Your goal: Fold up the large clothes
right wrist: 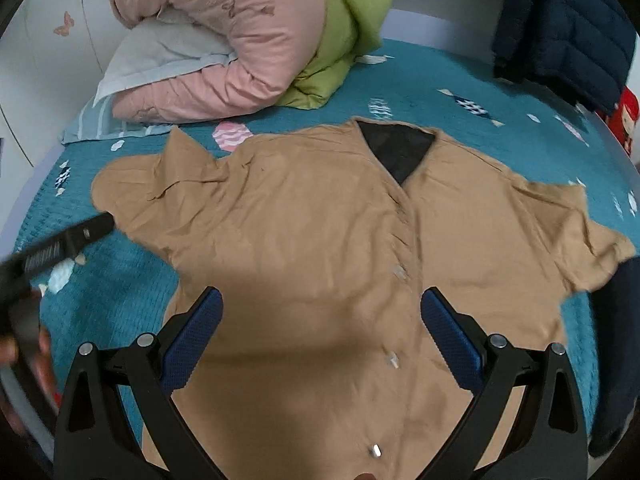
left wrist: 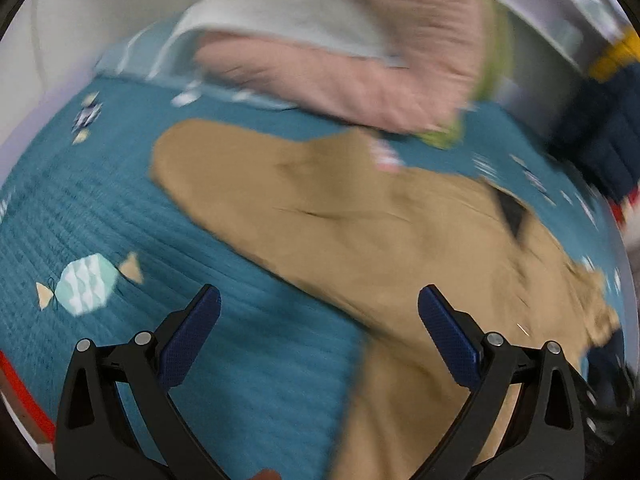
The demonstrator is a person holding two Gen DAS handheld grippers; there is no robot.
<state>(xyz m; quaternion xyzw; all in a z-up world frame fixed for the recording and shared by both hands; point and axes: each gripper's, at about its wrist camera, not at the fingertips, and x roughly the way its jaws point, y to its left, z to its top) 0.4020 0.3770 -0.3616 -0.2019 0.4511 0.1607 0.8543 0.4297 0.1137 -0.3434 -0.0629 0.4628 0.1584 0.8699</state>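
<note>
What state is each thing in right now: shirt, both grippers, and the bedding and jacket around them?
Tan shirt: spread flat, front up, buttoned, unfolded.
Left gripper: open, holding nothing.
Right gripper: open, over the shirt, holding nothing.
Pink quilt: folded, piled at the head of the bed.
Green quilt: folded, against the pink one.
Navy jacket: bunched at the bed's far edge.
</note>
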